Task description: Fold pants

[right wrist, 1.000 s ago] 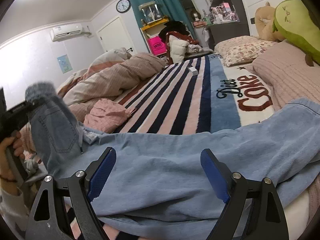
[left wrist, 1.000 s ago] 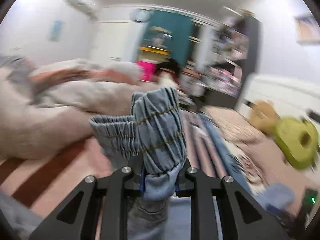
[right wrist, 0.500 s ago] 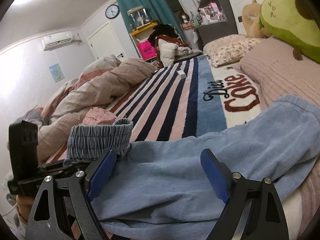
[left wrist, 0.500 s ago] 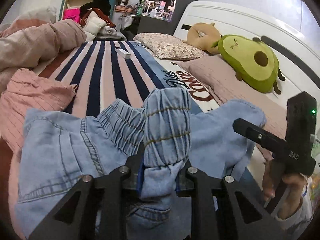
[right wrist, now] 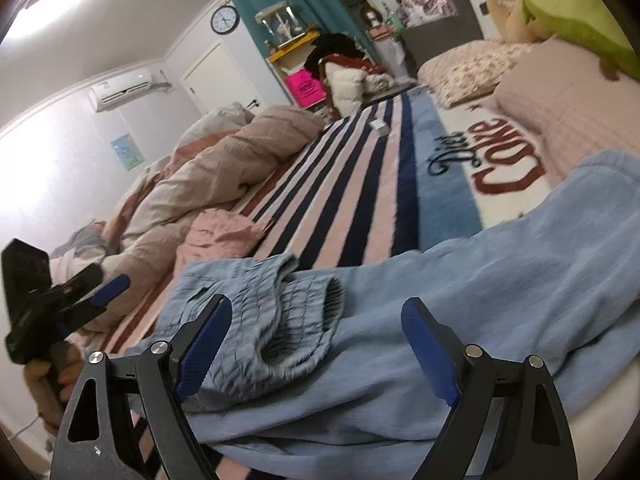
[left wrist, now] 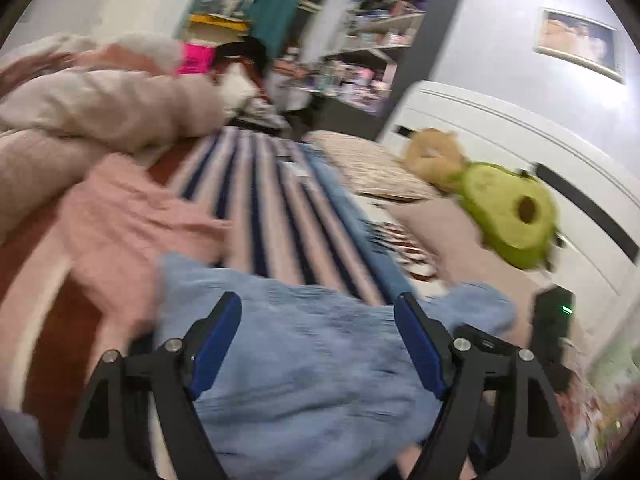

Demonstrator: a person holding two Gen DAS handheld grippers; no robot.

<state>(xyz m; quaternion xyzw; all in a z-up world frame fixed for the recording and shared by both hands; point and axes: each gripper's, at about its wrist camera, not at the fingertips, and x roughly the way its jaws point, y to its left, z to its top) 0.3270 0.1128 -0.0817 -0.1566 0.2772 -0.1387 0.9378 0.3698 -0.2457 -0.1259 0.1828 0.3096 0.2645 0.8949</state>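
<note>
Both your tongs are spread wide, holding nothing: left tongs [left wrist: 318,344] above the pants [right wrist: 400,340], right tongs [right wrist: 316,344] low over them. The pants lie across the bed [right wrist: 352,184], waistband [right wrist: 280,312] flopped onto the legs. I reckon that loose waistband could unroll if you snag it.

A bed covered by a striped blanket [right wrist: 352,184] was seen carrying light-blue pants [right wrist: 460,300], a pink garment [right wrist: 224,232], a bunched beige duvet [right wrist: 224,168], pillows [right wrist: 472,64] and an avocado plush [left wrist: 512,216].
</note>
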